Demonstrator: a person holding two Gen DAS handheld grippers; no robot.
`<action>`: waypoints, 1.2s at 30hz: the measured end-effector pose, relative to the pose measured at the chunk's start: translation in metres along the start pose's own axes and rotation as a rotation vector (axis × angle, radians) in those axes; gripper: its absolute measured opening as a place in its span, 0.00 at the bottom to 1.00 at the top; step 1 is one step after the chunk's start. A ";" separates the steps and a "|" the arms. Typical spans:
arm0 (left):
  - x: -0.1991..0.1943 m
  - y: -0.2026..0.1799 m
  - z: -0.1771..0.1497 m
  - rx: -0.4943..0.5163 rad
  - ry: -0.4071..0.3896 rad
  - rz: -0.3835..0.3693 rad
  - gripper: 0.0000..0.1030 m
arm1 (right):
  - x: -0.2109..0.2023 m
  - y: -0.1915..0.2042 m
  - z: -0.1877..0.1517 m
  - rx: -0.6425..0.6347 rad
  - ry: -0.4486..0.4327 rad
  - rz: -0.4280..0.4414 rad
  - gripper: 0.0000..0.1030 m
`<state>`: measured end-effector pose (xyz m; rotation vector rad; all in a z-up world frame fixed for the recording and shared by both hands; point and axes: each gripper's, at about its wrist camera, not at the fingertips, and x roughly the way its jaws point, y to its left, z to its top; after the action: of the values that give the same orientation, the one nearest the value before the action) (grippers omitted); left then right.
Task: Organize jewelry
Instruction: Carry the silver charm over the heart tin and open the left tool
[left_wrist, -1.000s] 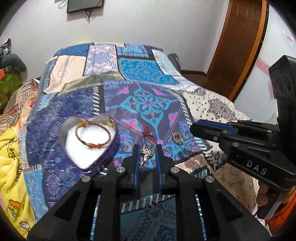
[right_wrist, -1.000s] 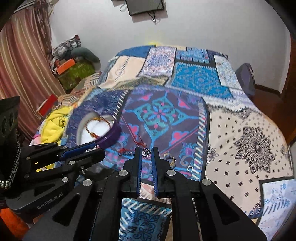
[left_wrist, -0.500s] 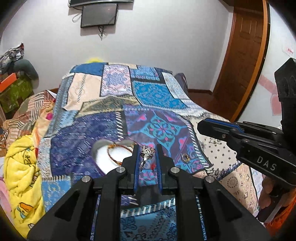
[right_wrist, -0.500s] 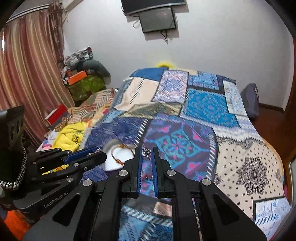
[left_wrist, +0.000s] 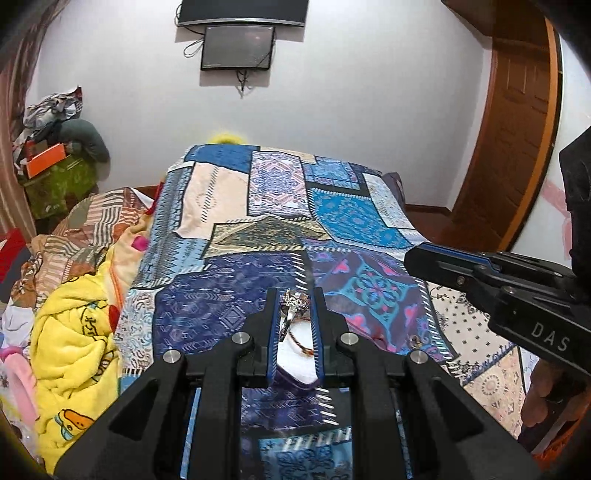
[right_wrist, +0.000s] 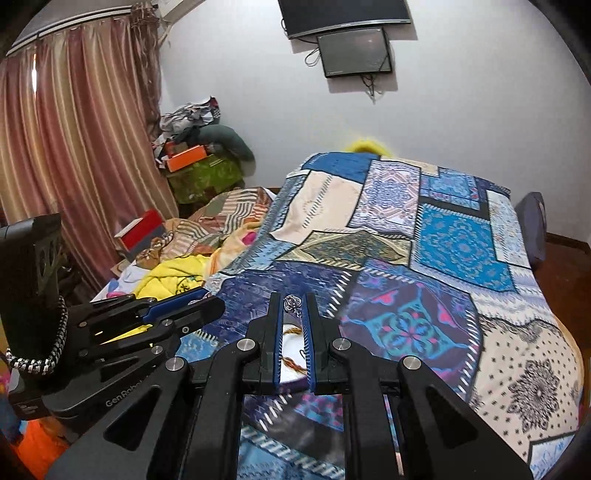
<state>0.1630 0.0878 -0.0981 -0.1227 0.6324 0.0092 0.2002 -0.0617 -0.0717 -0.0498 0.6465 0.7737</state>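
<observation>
Left wrist view: a silver ring (left_wrist: 291, 301) is pinched by the left gripper (left_wrist: 294, 295) over the box (left_wrist: 295, 365); the right gripper (right_wrist: 292, 300) pinches a small trinket (right_wrist: 292, 303). Lowering and release are called for next.

1. Left hand-held gripper (left_wrist: 295, 295) over the near end of the bed (left_wrist: 280, 206), a ring (left_wrist: 291, 306) pinched between its fingers.
2. Below and just behind that ring, a box (left_wrist: 295, 354) on the bed with a bracelet (left_wrist: 301, 341) in it.
3. Right hand-held gripper (right_wrist: 291, 301) to the right of the left one, also above the box (right_wrist: 291, 350), a small ring (right_wrist: 293, 303) between its fingertips.
4. Blanket (left_wrist: 74, 332) heaped to the left of the bed.
5. Pile of clutter (right_wrist: 195, 162) in the far left corner, by the curtain (right_wrist: 74, 147).
6. TV (left_wrist: 242, 11) on the wall behind the bed; smaller screen (left_wrist: 238, 48) right below it.
7. Door (left_wrist: 513, 129) on the right.
</observation>
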 end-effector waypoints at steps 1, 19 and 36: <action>0.001 0.002 0.000 -0.002 0.000 0.002 0.14 | 0.003 0.000 0.000 -0.002 0.003 0.002 0.09; 0.079 0.020 -0.021 -0.063 0.139 -0.022 0.14 | 0.069 -0.019 -0.015 0.010 0.150 0.007 0.09; 0.088 0.022 -0.025 -0.059 0.150 -0.015 0.14 | 0.090 -0.018 -0.025 0.003 0.188 0.034 0.09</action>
<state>0.2188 0.1042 -0.1723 -0.1859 0.7813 0.0046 0.2467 -0.0245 -0.1451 -0.1098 0.8286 0.8069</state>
